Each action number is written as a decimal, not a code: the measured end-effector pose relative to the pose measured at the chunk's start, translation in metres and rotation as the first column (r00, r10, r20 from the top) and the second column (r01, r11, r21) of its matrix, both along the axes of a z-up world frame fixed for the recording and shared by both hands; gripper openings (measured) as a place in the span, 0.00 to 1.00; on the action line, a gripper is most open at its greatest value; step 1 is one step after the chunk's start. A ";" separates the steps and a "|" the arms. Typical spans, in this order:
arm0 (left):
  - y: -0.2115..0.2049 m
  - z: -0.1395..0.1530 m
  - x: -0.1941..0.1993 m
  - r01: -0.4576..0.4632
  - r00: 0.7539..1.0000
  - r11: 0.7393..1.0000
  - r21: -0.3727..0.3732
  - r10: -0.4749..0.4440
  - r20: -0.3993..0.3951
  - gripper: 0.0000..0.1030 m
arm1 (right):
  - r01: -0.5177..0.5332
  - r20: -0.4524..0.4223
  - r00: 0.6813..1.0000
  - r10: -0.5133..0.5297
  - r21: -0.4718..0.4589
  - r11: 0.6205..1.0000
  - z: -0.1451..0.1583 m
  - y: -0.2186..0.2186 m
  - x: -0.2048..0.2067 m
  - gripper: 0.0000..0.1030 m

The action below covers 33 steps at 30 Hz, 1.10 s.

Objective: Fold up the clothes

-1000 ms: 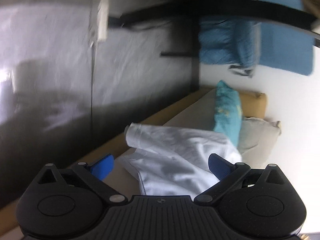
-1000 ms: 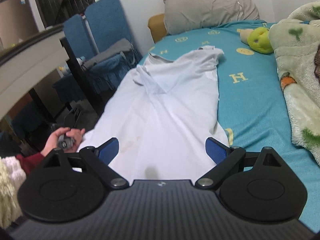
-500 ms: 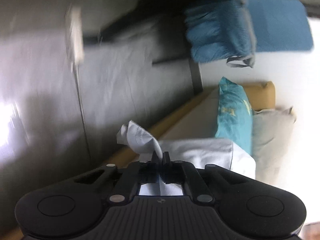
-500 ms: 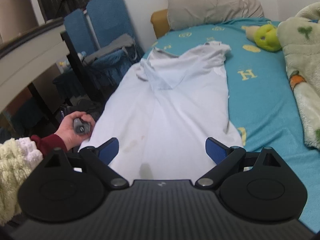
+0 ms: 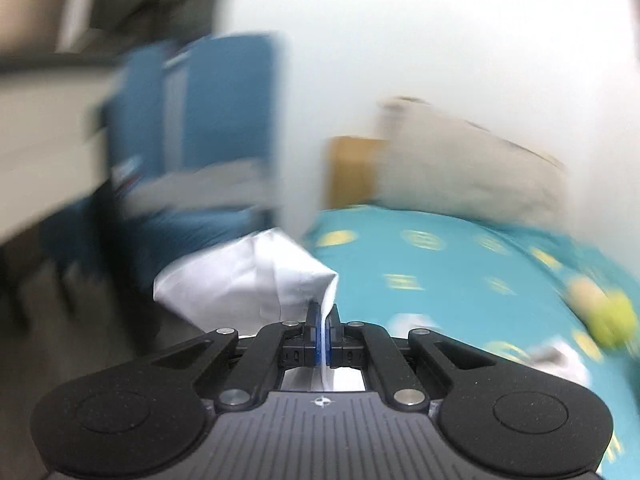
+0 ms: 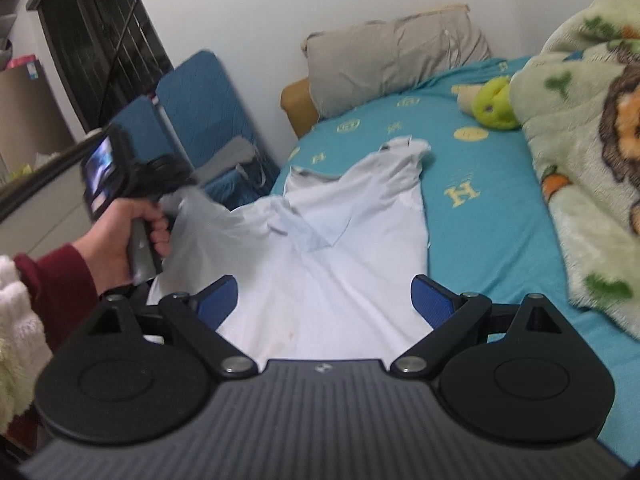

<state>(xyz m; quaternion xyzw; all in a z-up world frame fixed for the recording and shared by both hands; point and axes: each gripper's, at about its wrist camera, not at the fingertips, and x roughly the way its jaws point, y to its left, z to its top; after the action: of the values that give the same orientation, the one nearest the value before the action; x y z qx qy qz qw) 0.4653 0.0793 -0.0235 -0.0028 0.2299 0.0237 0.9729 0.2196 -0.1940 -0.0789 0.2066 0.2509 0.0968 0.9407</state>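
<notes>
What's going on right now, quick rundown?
Left gripper shut on shirt edge, lifted. Right gripper open above the hem. Shirt lies on bed. Nothing in the way.

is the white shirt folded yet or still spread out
Mostly spread: the white shirt lies flat along the bed, with only its left edge lifted, pinched in the shut left gripper.

Home bedroom: bed, pillow, blanket.

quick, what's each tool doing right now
Left tool: closed on an edge of the white cotton shirt.
Right tool: open, holding nothing, above the shirt.
</notes>
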 end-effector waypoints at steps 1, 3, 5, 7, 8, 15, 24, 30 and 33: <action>-0.024 0.000 -0.001 0.041 0.999 0.999 0.033 -0.041 -0.006 0.02 | 0.009 0.004 1.000 -0.009 0.005 1.000 0.001 -0.004 0.000 0.92; -0.069 -0.001 -0.002 0.120 0.993 0.989 0.092 -0.118 -0.024 0.02 | 0.026 0.012 1.000 -0.026 0.016 1.000 0.002 -0.012 -0.001 0.92; -0.101 -0.017 -0.002 0.164 0.985 0.981 0.104 -0.158 -0.063 0.02 | 0.043 0.019 0.999 -0.043 0.027 0.999 0.004 -0.020 -0.002 0.92; -0.132 -0.033 -0.001 0.205 0.976 0.972 0.113 -0.194 -0.101 0.02 | 0.060 0.027 0.998 -0.061 0.038 0.997 0.006 -0.028 -0.003 0.92; -0.142 -0.041 0.001 0.212 0.973 0.971 0.109 -0.200 -0.115 0.02 | 0.072 0.024 0.997 -0.074 0.045 0.996 0.004 -0.033 -0.001 0.92; -0.142 -0.069 -0.042 0.269 0.955 0.963 0.010 -0.266 -0.131 0.56 | 0.123 0.001 0.992 -0.124 0.096 0.988 -0.009 -0.057 0.012 0.92; -0.088 -0.019 -0.204 0.211 0.975 0.977 -0.031 -0.213 -0.060 0.74 | 0.077 0.052 0.995 -0.084 0.119 0.990 -0.006 -0.054 0.005 0.92; -0.074 0.007 -0.287 0.209 0.978 0.977 -0.048 -0.209 0.006 0.76 | 0.037 0.080 0.996 -0.047 0.118 0.992 0.003 -0.047 -0.010 0.92; -0.068 0.013 -0.307 0.206 0.979 0.976 -0.069 -0.204 0.026 0.77 | 0.017 0.060 0.998 -0.025 0.130 0.991 0.008 -0.045 -0.018 0.92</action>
<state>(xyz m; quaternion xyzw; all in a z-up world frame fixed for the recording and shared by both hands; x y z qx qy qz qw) 0.1578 0.0111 -0.0105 -0.0140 0.2207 -0.0849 0.9715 0.2012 -0.2394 -0.0706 0.2666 0.2130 0.1094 0.9336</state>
